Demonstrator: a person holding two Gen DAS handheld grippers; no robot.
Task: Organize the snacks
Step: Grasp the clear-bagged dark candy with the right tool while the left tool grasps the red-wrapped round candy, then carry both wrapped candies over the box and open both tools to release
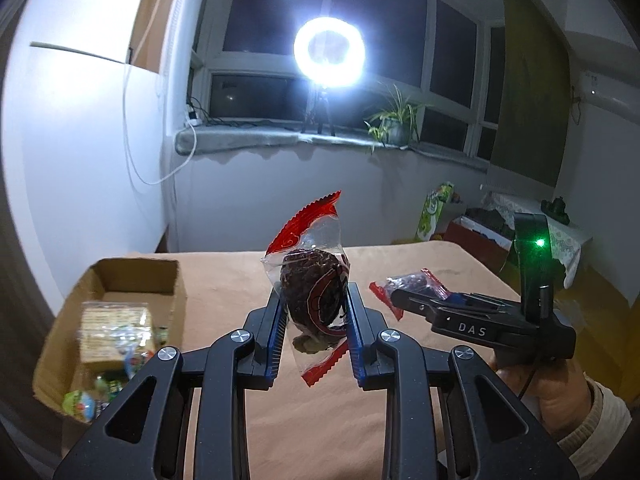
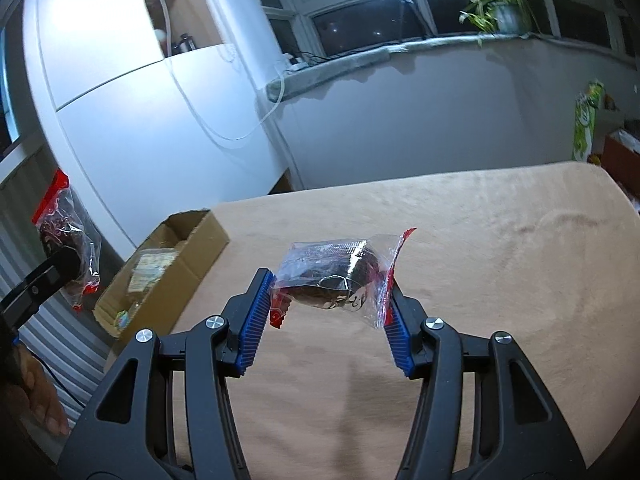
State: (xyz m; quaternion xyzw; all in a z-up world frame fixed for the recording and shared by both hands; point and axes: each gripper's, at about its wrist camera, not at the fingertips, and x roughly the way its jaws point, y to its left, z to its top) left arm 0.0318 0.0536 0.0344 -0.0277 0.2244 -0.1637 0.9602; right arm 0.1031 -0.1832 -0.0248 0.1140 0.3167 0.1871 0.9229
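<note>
My left gripper (image 1: 314,312) is shut on a clear snack packet with red ends and a dark fruit inside (image 1: 314,288), held upright above the tan table (image 1: 320,420). It also shows at the left of the right wrist view (image 2: 66,240). My right gripper (image 2: 330,300) is shut on a similar red-ended packet (image 2: 336,276), held flat above the table (image 2: 500,260); it appears in the left wrist view (image 1: 412,284) to the right. An open cardboard box (image 1: 136,276) with several snacks inside stands at the table's left edge (image 2: 188,256).
A bright ring light (image 1: 329,52) on a tripod and a potted plant (image 1: 394,120) stand on the windowsill behind the table. A white cabinet (image 2: 152,120) stands left of the box. Clutter and a green bag (image 1: 434,208) lie beyond the table's right side.
</note>
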